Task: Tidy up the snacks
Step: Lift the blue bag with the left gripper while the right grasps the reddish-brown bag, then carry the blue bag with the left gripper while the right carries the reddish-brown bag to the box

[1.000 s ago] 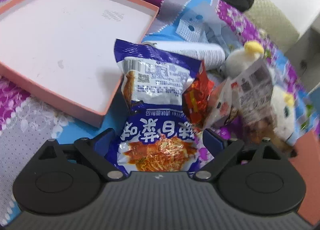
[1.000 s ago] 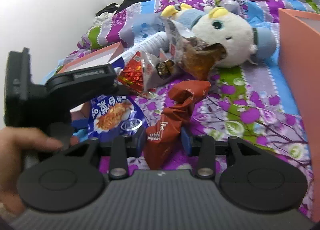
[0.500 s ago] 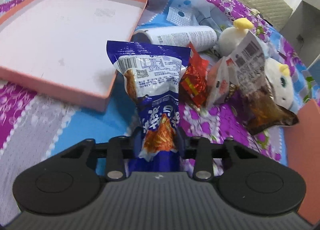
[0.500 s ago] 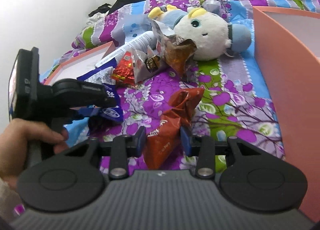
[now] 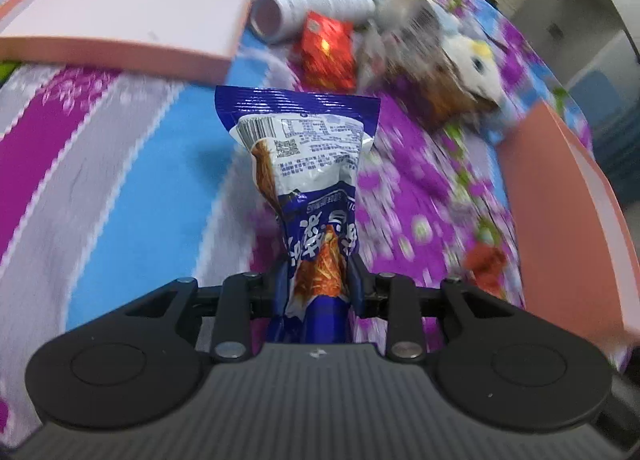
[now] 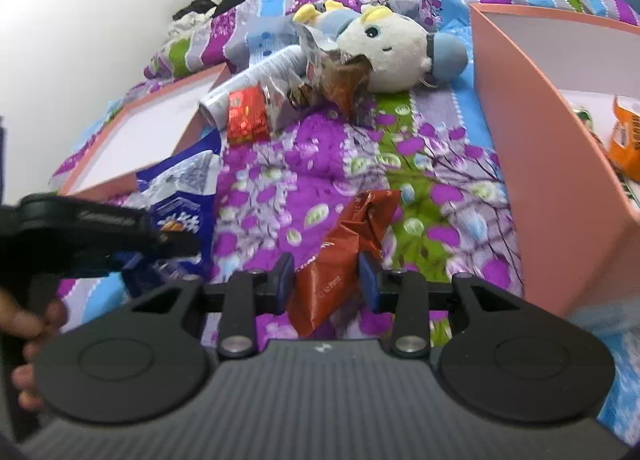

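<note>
Your left claw is closed on the lower end of the blue noodle packet, which sticks out ahead of it above the bed. Your right claw has its pads pressed against the crumpled brown-red snack bag, gripping it just beside the tall pink box.

Only the right wrist view shows inside that box, where an orange packet lies, and it also catches your left hand on the other tool's handle. Both views show the shallow pink lid, the white cylindrical can, the red foil packet and the white plush toy farther up the bed.

Everything rests on a purple, blue and grey floral bedspread; a white wall stands behind it.
</note>
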